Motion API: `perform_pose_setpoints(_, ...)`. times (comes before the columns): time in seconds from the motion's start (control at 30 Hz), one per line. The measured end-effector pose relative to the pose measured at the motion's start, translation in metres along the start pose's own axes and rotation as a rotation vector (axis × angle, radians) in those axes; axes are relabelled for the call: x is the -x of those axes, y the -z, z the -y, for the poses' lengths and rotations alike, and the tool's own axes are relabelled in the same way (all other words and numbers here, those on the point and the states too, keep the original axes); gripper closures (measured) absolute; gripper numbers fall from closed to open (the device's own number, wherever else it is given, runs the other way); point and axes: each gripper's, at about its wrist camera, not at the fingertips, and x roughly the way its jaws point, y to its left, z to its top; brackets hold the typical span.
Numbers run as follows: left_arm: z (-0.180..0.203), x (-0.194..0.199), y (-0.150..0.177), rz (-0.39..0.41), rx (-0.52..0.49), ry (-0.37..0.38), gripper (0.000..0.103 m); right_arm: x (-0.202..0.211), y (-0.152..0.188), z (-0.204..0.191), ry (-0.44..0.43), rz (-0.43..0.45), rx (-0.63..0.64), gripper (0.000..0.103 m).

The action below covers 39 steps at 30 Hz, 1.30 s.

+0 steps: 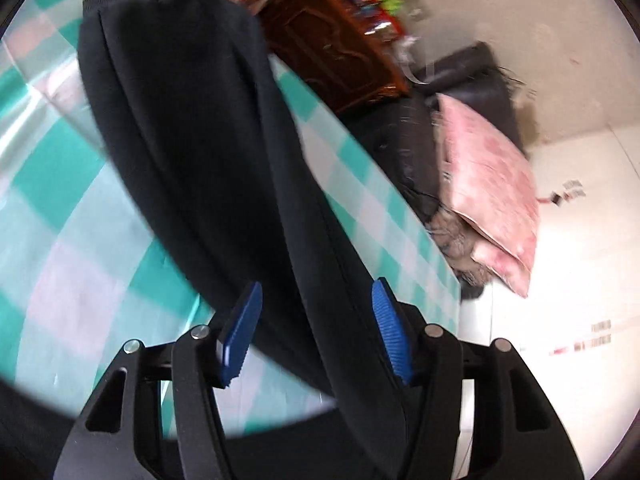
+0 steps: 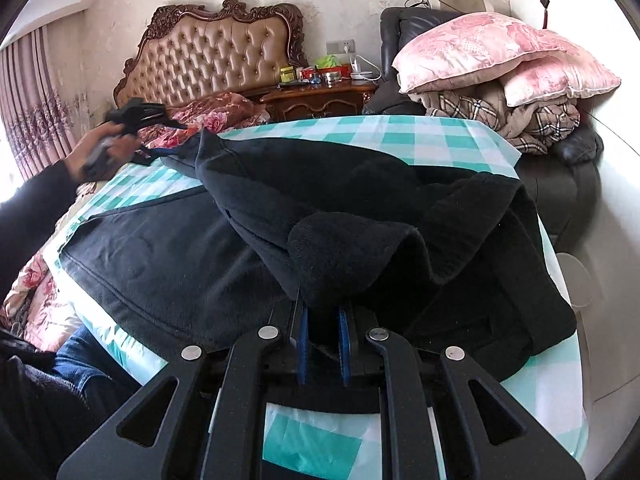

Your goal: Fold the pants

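Left gripper (image 1: pixel 316 332) half open over black pants (image 1: pixel 192 140) on checked cloth (image 1: pixel 60 240).

Both wrist views close above pants (image 1: pixel 192 128).

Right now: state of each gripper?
Left gripper: open, black pants between the pads, not pinched.
Right gripper: shut on the pants' fleece edge.

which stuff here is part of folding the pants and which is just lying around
Part of the job:
- black pants
- checked table
- right hand-held gripper, shut on the pants
- left hand-held gripper, open around a pant leg

Lying about:
- pink pillows
- plaid blanket
- nightstand
- bed headboard
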Motion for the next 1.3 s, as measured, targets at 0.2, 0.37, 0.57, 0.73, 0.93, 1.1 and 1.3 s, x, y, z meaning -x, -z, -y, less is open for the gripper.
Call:
perform_pose_setpoints(0.2,-0.011,-0.050,-0.028,-0.037,0.064,-0.035,0.064,0.001,-0.004,-0.002,0.012,-0.011,0.027,0.090)
perform_pose_setpoints(0.37,0.006,-0.007,-0.018,0.027,-0.048,0.046,0.097,0.003,-0.010,0.007,0.059,-0.011,0.014,0.089)
perform_pose_setpoints(0.57,-0.010,0.127,0.096,0.153,-0.191,0.114,0.097,0.014,-0.012,0.045,0.199,0.036,-0.166,0.085)
perform_pose_setpoints(0.73,-0.097,0.148,0.217,0.064,-0.117,0.116,0.097,0.013,0.008,0.076,0.191,-0.030,-0.454,0.043)
perform_pose_setpoints(0.93,-0.123,0.127,0.242,0.055,-0.107,0.106,0.096,0.024,0.023,0.098,0.093,-0.087,-0.847,0.030)
perform_pose_setpoints(1.1,-0.122,0.133,0.233,0.065,-0.106,0.114,0.090,0.039,0.023,0.089,-0.013,-0.032,-0.931,0.029)
perform_pose_setpoints(1.3,-0.130,0.156,0.245,0.152,-0.118,-0.046,0.046,0.019,0.001,0.078,-0.083,-0.053,-0.920,0.023)
